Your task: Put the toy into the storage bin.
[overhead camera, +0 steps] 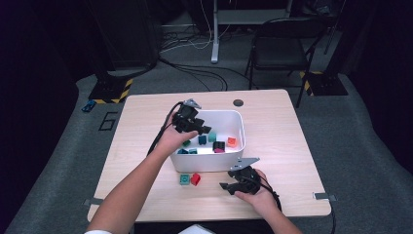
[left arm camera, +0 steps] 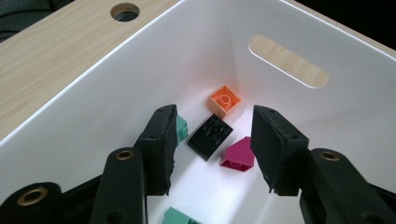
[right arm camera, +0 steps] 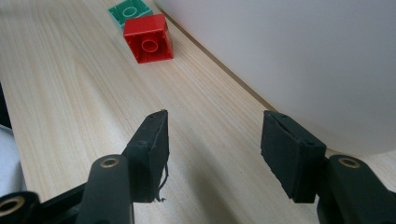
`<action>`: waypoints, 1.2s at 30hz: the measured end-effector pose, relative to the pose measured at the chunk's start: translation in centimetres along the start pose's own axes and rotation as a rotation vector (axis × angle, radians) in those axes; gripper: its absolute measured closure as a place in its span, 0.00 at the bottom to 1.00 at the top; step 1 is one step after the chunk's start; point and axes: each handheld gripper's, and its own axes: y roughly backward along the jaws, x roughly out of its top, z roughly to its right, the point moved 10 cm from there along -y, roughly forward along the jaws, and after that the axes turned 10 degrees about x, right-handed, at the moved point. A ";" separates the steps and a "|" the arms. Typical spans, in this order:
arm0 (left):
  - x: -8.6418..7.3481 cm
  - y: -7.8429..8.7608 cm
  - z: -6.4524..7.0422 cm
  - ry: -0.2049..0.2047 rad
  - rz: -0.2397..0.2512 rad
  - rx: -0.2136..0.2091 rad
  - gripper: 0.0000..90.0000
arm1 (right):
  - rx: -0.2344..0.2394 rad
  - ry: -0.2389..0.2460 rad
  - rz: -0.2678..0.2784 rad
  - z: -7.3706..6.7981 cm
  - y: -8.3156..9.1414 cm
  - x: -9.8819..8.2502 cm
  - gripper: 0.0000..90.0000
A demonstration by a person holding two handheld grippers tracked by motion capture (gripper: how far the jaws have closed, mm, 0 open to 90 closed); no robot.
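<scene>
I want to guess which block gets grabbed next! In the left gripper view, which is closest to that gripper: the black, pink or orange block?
1. Black block, between the open jaws, on the bin floor.
2. Pink block, beside the right-hand jaw; too close to black to call surely.
3. Orange block, farthest, toward the bin's far wall.

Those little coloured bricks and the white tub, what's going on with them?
A person holds a black two-jaw gripper in each hand, sorting small plastic building bricks into a white plastic tub on a wooden table. The left gripper hangs inside the tub with its jaws open and empty, above an orange brick, a black one and a magenta one. The right gripper waits open on the table, facing a red brick and a green brick outside.
</scene>
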 end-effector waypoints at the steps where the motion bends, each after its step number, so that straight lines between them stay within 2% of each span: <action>1: -0.2 0.9 -0.1 0.003 0.006 0.006 0.56 | -0.002 -0.002 -0.001 0.0 -0.1 0.0 0.46; 4: -0.4 1.8 -0.2 -0.002 0.013 0.016 0.56 | -0.001 -0.001 -0.003 0.0 -0.1 0.0 0.46; 5: -0.6 2.8 -0.2 -0.005 0.029 0.011 0.56 | -0.002 -0.004 -0.002 0.0 -0.1 0.0 0.46; 7: -0.7 3.4 -0.1 -0.008 0.032 0.010 0.56 | -0.003 -0.001 -0.003 0.0 -0.1 0.0 0.46; 9: -1.3 4.9 0.0 -0.025 0.040 0.017 0.56 | -0.004 -0.007 0.000 0.0 -0.1 0.0 0.46; 14: -2.1 6.7 0.7 -0.041 0.059 0.000 0.54 | -0.003 -0.012 -0.001 0.0 -0.1 -0.1 0.46; 16: -2.8 8.2 1.1 -0.049 0.065 -0.014 0.53 | -0.002 -0.010 -0.002 0.0 -0.1 -0.1 0.46; 20: -4.0 10.1 1.4 -0.060 0.076 0.003 0.49 | -0.005 -0.006 -0.003 0.0 -0.1 -0.1 0.46; 21: -4.0 10.1 1.4 -0.060 0.076 0.003 0.48 | -0.005 -0.006 -0.003 0.0 -0.1 -0.1 0.46; 23: -5.1 11.5 1.8 -0.066 0.089 0.006 0.48 | -0.003 -0.007 -0.005 -0.1 -0.2 -0.1 0.46; 26: -6.0 12.1 2.0 -0.062 0.094 0.003 0.49 | -0.004 -0.007 -0.002 -0.1 -0.2 -0.1 0.46; 29: -8.0 12.9 2.2 -0.062 0.092 -0.006 0.49 | -0.005 -0.010 -0.005 -0.1 -0.2 -0.1 0.46; 31: -8.4 12.9 2.3 -0.050 0.094 -0.007 0.50 | -0.004 -0.009 -0.008 -0.1 -0.2 -0.1 0.46; 32: -9.3 13.1 2.4 -0.046 0.093 -0.009 0.50 | -0.006 -0.008 -0.008 -0.1 -0.3 -0.1 0.46; 33: -9.3 13.1 2.4 -0.046 0.093 -0.009 0.50 | -0.006 -0.008 -0.008 -0.1 -0.3 -0.1 0.46; 35: -10.6 13.0 2.4 -0.034 0.096 0.004 0.50 | -0.007 -0.002 -0.007 -0.1 -0.3 -0.1 0.46; 36: -10.6 13.0 2.4 -0.034 0.096 0.004 0.51 | -0.007 -0.002 -0.007 -0.1 -0.3 -0.1 0.46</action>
